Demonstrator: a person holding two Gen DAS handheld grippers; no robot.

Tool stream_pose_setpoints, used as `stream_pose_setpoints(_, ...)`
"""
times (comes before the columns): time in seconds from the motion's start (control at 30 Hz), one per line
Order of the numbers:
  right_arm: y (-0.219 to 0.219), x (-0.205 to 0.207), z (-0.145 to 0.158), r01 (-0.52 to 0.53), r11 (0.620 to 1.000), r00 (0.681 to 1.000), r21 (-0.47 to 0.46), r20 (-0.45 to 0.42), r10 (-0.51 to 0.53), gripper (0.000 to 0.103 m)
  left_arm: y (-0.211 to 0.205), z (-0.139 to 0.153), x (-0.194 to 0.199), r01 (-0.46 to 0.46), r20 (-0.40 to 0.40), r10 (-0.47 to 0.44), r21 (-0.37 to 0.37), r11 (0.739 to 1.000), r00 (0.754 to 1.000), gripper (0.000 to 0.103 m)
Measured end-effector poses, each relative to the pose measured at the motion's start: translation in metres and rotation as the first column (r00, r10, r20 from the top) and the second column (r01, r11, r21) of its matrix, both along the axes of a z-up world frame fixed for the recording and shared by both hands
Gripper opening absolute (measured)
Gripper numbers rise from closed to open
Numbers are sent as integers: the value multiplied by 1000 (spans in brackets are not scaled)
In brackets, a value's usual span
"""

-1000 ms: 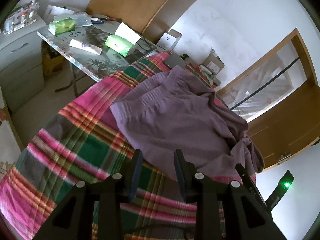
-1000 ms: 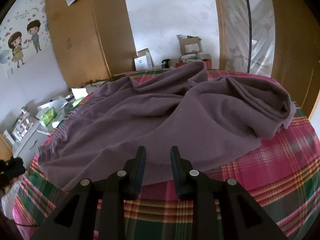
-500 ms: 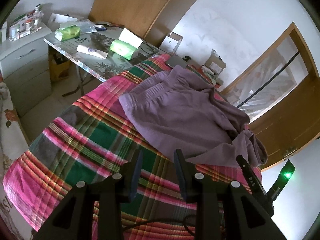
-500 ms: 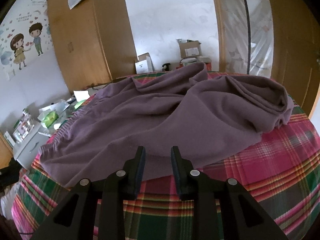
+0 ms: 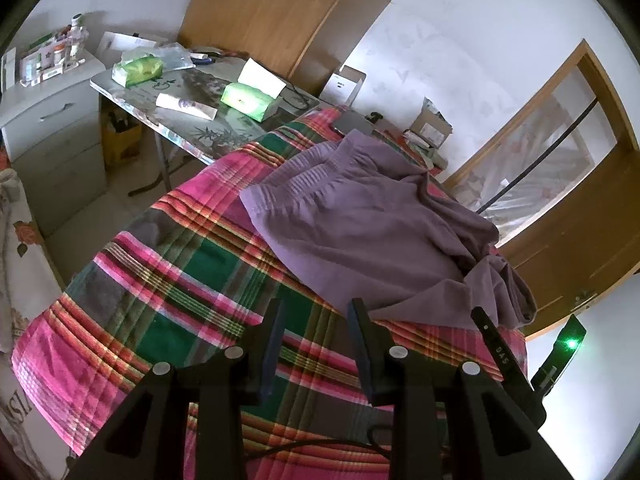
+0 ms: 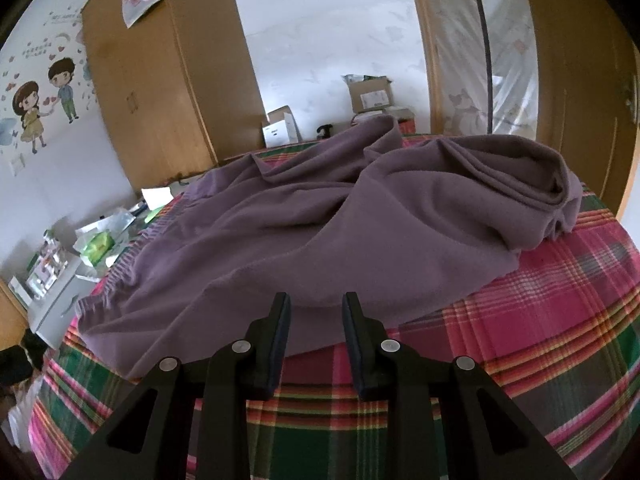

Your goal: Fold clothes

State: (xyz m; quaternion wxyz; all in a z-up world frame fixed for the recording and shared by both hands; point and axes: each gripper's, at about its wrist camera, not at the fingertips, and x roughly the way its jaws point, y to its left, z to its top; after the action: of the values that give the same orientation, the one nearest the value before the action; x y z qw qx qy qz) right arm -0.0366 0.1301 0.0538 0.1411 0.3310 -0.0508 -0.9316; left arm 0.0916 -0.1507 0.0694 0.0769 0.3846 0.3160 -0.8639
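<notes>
Left wrist view first: we see our left claw (image 5: 314, 320) hanging over a plaid bedspread (image 5: 180, 272) of pink, green and grey, its two fingers parted with nothing between them, only the checked cloth showing through the gap. Just beyond the fingertips lies the purple garment (image 5: 360, 232), spread across the far half of the bed, its ribbed elastic waistband (image 5: 296, 184) toward the left and its other end bunched into a heap at the right edge. Our left claw is near the garment's closest hem but apart from it. Past the bed stands a glass-topped table (image 5: 188, 120) carrying two green tissue packs (image 5: 248, 100), a tube and some papers, and beside it a white chest of drawers (image 5: 52, 128). At the lower right of this view a dark part of our other tool shows a green light (image 5: 572, 344).

From the right wrist view, our right claw (image 6: 316, 312) is also partly open and holds nothing; the purple garment (image 6: 340, 232) shows in the gap between its fingers, whose tips stand over the nearest hem, and we cannot tell whether they touch it. The fabric lies rumpled in long folds, with the gathered waistband (image 6: 116, 280) to the left and a rolled bundle at the right. A wooden wardrobe (image 6: 160, 80) and cardboard boxes (image 6: 368, 96) stand behind the bed
</notes>
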Motion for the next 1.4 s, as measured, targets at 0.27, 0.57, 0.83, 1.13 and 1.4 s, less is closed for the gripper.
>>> stream_pose_setpoints(0.27, 0, 1, -2, -2, 1000, 1000, -4, 4, 2, 28, 3, -2, -1, 10, 6, -10, -1, 1000, 1000, 33)
stream_pose_setpoints(0.57, 1, -1, -3, -1, 1000, 1000, -6, 7, 1, 28, 4, -2, -1, 13, 9, -13, -2, 1000, 1000, 33)
stream_pose_setpoints(0.83, 1, 0, -4, -6, 1000, 1000, -9, 14, 7, 28, 5, -4, -2, 18, 14, -18, -5, 1000, 1000, 33)
stream_pose_setpoints(1.13, 1, 1, -4, -6, 1000, 1000, -4, 4, 6, 29, 2, -8, -4, 19, 11, -20, 14, 1000, 1000, 33)
stream_pose_setpoints(1.4, -1, 1, -2, 3, 1000, 1000, -8, -4, -3, 29, 4, -3, 1, 34, -69, -33, 12, 999, 997, 33)
